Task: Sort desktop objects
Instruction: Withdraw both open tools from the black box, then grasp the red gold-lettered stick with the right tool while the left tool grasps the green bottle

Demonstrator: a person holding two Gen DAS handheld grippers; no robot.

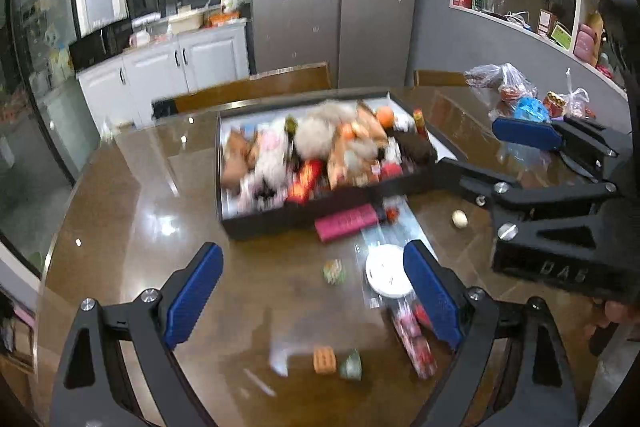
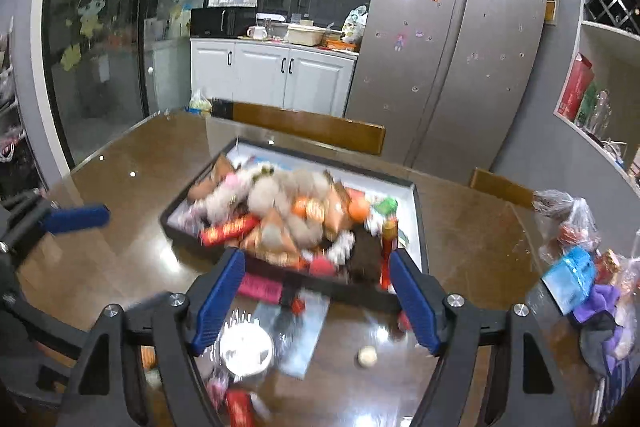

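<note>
Both tongs hang above the glossy brown table [image 1: 132,211] with nothing between their blue pads. The left gripper [image 1: 314,297] stands released, its jaws spread wide over a scatter of small things: a white round lid [image 1: 386,273] just beside its right pad, a small green packet [image 1: 334,271] between the pads, and an orange packet [image 1: 325,360] at about 6 o'clock in the left wrist view. The right gripper [image 2: 318,301] is also released, jaws well apart and empty; in the left wrist view it reaches in from 3 o'clock. The black tray [image 2: 418,227], white inside, sits at the middle of the table, heaped with blurred snack packets and pale fluffy things; I cannot tell each piece apart. A pink packet [image 1: 346,223] lies against the tray's near wall, and a small pale ball [image 1: 460,218] rests alone on the table at about 4 o'clock from the tray. Plastic bags [image 2: 572,223] crowd the table's edge at 3 o'clock. A steel fridge [image 2: 452,59] stands behind, at 12 o'clock.
</note>
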